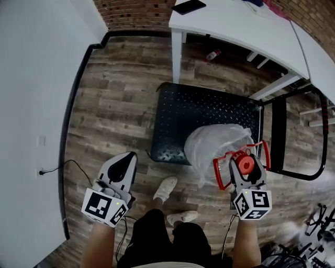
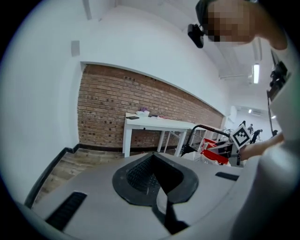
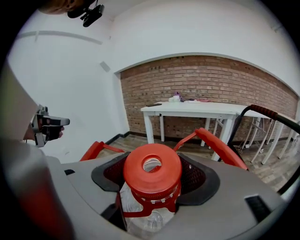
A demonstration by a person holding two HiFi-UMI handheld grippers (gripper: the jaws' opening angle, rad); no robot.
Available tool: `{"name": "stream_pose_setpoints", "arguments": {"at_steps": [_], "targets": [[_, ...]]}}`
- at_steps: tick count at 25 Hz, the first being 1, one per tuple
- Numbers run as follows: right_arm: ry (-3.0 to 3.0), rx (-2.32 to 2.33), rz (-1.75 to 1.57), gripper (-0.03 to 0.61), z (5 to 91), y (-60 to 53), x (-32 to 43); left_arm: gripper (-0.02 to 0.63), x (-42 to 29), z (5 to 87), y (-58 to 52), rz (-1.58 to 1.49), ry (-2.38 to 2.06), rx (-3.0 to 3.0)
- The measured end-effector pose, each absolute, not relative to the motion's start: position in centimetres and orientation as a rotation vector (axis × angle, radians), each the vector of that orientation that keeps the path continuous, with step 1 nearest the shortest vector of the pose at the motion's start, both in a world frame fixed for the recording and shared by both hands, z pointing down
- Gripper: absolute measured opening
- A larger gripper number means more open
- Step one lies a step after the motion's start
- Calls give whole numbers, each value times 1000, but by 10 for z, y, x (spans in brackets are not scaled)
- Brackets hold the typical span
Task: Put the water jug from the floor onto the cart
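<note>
The water jug [image 1: 217,145] is clear plastic with a red cap [image 1: 245,165] and a red carry handle [image 1: 222,170]. My right gripper [image 1: 246,167] is shut on its neck just under the cap [image 3: 152,169]. In the head view the jug's body overlaps the near right corner of the black diamond-plate cart [image 1: 188,112]. I cannot tell whether the jug rests on the deck. The cart's black push handle [image 1: 319,137] stands at its right end. My left gripper [image 1: 124,161] hangs over the wooden floor to the left of the cart, shut with nothing between its fingers [image 2: 140,176].
A white table [image 1: 235,29] stands beyond the cart against a brick wall [image 1: 133,13], with a small bottle [image 1: 212,54] on the floor under it. A white wall [image 1: 31,104] runs along the left. A cable [image 1: 68,166] lies there. The person's shoes [image 1: 165,189] are near the cart's front edge.
</note>
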State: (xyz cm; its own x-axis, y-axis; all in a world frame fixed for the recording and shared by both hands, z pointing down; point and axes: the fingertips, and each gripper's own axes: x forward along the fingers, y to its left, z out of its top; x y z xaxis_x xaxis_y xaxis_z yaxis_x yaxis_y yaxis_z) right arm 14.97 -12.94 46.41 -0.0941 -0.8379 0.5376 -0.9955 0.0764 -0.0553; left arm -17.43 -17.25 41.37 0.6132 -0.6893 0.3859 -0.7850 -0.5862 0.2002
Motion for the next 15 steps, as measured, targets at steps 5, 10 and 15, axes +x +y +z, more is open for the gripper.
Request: {"name": "stream_pose_setpoints", "arguments": {"at_steps": [5, 10, 15], "targets": [[-2044, 1740, 582, 319, 479, -160, 115, -2, -196, 422, -184, 382, -1221, 2473], [-2061, 1660, 581, 320, 499, -174, 87, -2, -212, 438, -189, 393, -1235, 2438], [-2062, 1620, 571, 319, 514, -182, 76, -2, -215, 455, -195, 405, -1229, 2417]]}}
